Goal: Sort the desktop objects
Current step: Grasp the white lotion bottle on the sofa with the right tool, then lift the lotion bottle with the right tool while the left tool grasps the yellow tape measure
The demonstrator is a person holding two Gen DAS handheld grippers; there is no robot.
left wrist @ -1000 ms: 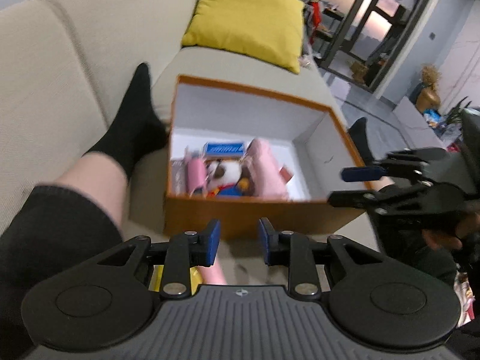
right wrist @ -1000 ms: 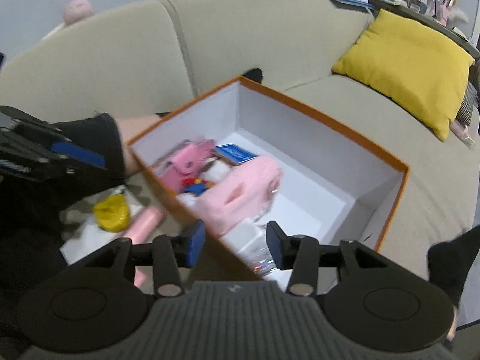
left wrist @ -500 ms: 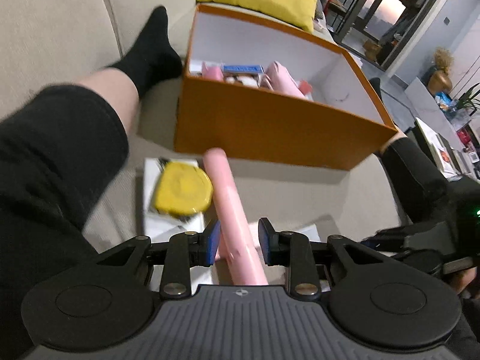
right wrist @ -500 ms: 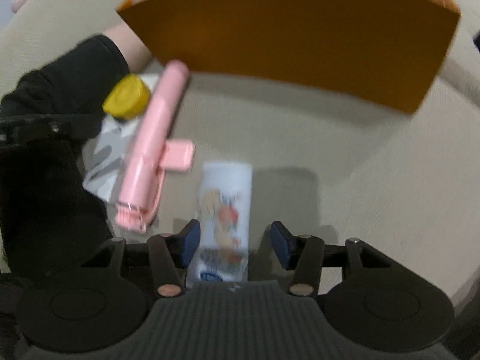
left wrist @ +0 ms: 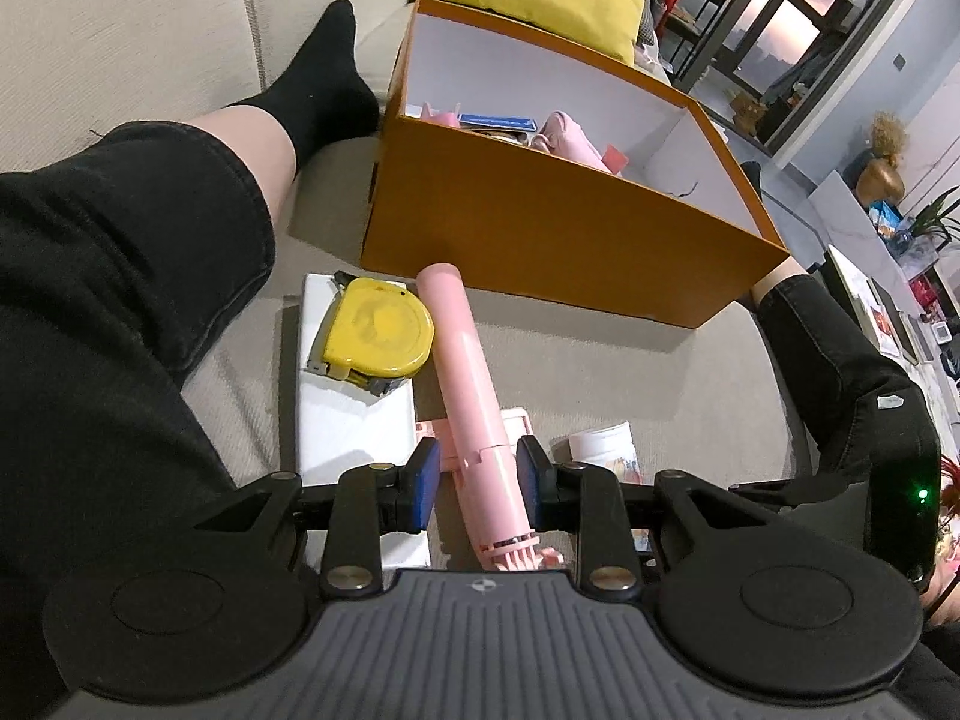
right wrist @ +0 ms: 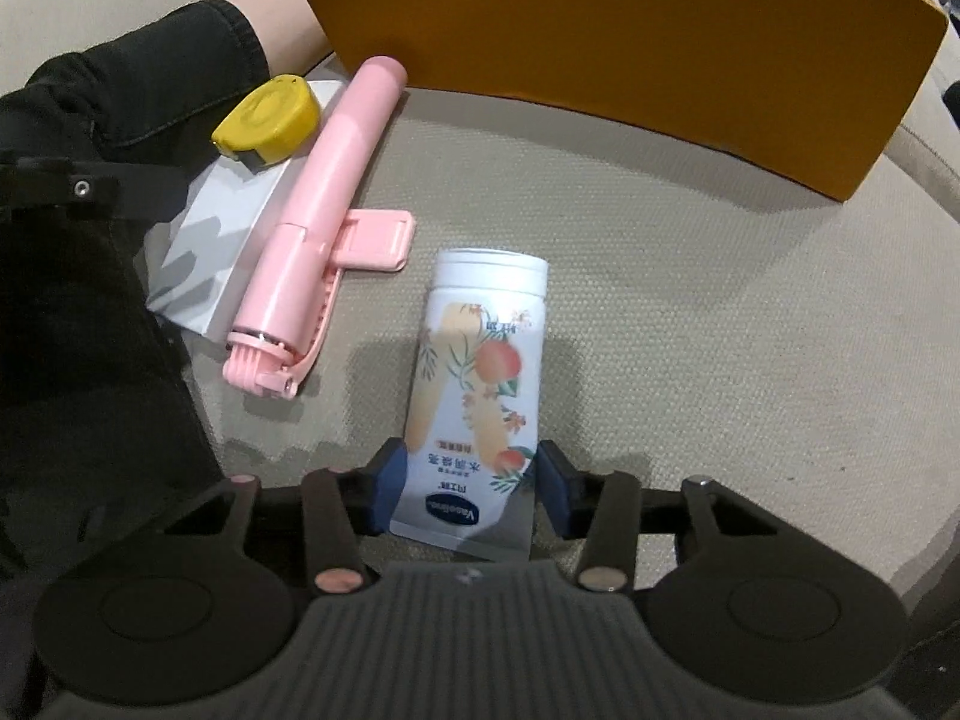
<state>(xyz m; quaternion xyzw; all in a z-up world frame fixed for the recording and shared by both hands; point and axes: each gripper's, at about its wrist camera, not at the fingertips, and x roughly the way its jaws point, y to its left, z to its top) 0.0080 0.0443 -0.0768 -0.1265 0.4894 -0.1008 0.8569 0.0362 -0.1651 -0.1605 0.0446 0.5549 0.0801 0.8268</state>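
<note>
Our left tool (left wrist: 477, 476) straddles the pink selfie stick (left wrist: 468, 384), pads spread apart either side of it and not yet clamped. The stick lies on the sofa cushion (right wrist: 690, 276), its tip near the orange box (left wrist: 540, 228), beside the yellow tape measure (left wrist: 378, 333). Our right tool (right wrist: 471, 489) sits wide open around the crimped end of the lotion tube (right wrist: 480, 372), which lies flat just right of the stick.
</note>
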